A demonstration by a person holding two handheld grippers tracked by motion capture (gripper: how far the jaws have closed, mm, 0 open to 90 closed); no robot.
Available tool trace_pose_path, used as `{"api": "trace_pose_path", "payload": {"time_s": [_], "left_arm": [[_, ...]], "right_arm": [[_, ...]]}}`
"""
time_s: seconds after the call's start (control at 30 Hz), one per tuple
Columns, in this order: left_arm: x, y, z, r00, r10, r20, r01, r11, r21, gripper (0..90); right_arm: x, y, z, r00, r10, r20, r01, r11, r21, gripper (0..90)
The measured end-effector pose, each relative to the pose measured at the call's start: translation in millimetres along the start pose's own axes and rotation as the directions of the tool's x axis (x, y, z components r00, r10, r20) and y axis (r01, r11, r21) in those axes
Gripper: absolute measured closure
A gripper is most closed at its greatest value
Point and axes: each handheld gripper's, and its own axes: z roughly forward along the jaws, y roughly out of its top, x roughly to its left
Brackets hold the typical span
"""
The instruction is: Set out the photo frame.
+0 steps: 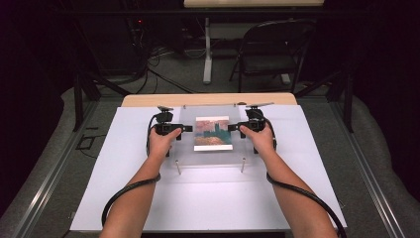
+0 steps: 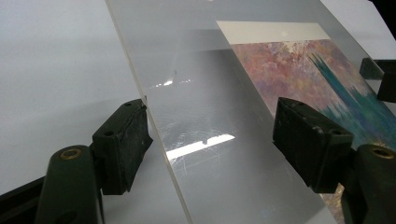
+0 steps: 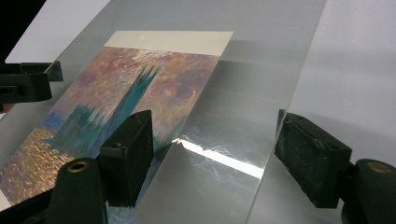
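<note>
A clear acrylic sheet (image 1: 213,157) rests on short metal posts (image 1: 178,167) above a white board, with a printed painting (image 1: 213,133) of purple, orange and teal lying under it. My left gripper (image 1: 187,128) is at the sheet's left edge and stands open. That edge (image 2: 159,140) runs between its jaws, one jaw over the sheet (image 2: 219,93) and one at its rim. My right gripper (image 1: 231,128) mirrors it at the right edge, open, with the sheet (image 3: 243,93) between its jaws. The painting (image 3: 140,84) shows through the sheet. The left gripper's midpoint (image 2: 215,144) and the right gripper's midpoint (image 3: 219,156) both lie over the glossy sheet.
The white board (image 1: 208,198) covers a wooden table (image 1: 148,100). Beyond the table stand a black folding chair (image 1: 272,49), a white table leg (image 1: 207,54) and cables on the grey floor. Black frame bars (image 1: 78,99) flank the table on both sides.
</note>
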Motion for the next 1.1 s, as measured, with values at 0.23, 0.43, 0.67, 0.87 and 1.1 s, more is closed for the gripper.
{"api": "trace_pose_path", "payload": {"time_s": [0.23,0.43,0.67,0.87,1.1], "left_arm": [[-4.0,0.2,-3.5,0.9999,0.004,-0.011,-0.004,0.9999,-0.013,27.6],[-8.1,1.5,-8.6,0.9996,0.019,-0.019,-0.020,0.9995,-0.023,28.3],[-12.3,1.3,-14.7,0.9996,0.019,-0.023,-0.020,0.9989,-0.043,30.9],[-15.2,1.7,-21.6,0.9997,0.005,-0.025,-0.007,0.9979,-0.064,36.1],[-23.2,2.3,-29.9,0.9988,0.019,-0.045,-0.022,0.9967,-0.078,37.2]], "right_arm": [[5.6,1.0,-2.8,0.9997,-0.002,0.025,0.002,1.0000,-0.004,28.2],[11.5,1.6,-7.4,0.9989,-0.011,0.046,0.012,0.9996,-0.024,28.2],[17.5,1.0,-13.8,0.9977,-0.014,0.066,0.017,0.9991,-0.040,29.2],[23.2,0.4,-20.6,0.9964,-0.023,0.081,0.028,0.9980,-0.057,29.8],[31.0,0.4,-28.8,0.9938,-0.041,0.104,0.049,0.9963,-0.071,30.0]]}}
